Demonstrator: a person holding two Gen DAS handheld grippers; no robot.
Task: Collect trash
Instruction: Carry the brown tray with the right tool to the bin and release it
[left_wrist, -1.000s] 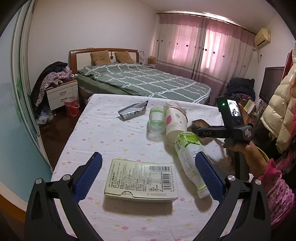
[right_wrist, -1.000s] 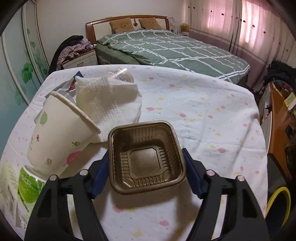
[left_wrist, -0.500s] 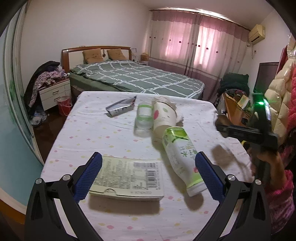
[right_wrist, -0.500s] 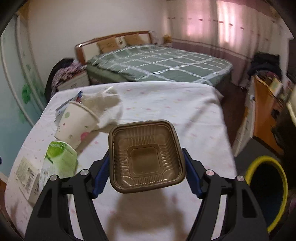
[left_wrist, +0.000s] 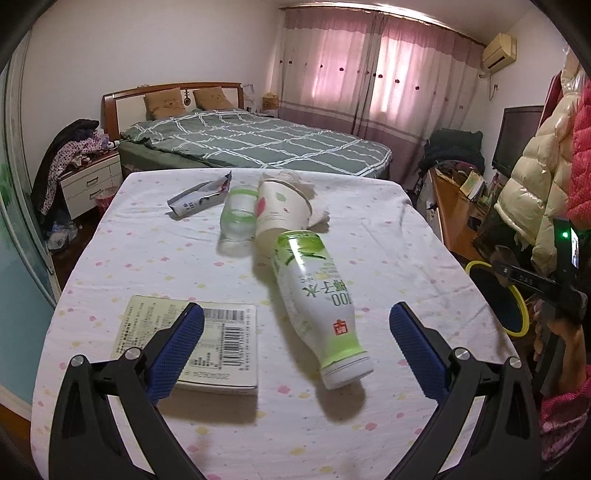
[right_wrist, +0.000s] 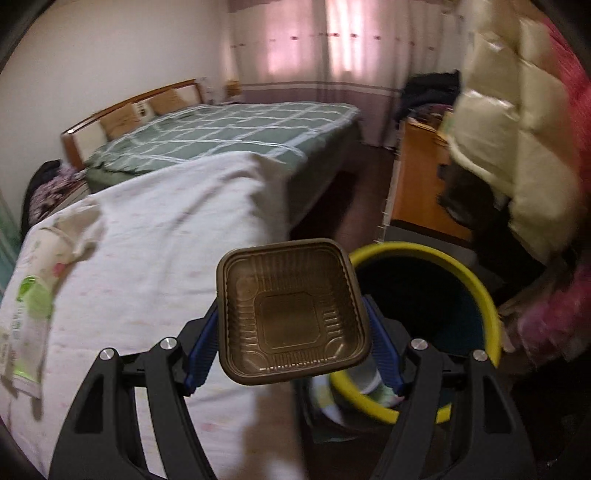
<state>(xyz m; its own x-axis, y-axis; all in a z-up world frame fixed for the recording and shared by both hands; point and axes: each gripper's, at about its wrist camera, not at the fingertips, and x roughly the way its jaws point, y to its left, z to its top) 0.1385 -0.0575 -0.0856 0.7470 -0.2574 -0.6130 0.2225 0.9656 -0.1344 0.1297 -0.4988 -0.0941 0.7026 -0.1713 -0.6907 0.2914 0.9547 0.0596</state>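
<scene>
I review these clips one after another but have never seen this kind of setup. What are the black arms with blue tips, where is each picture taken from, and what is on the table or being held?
No robot here: a person holds a hand-operated claw in each hand, and each claw carries a wide-angle camera looking out along its two blue-padded fingers.

The left view shows the open, empty left claw above a table with a spotted cloth. On it lie a bottle, a flat box, a paper cup, a clear jar, a wrapper and a tissue. The other claw and hand show at the right edge.

The right view is blurred. The right claw grips a brown plastic tray beside a yellow-rimmed bin on the floor.
</scene>
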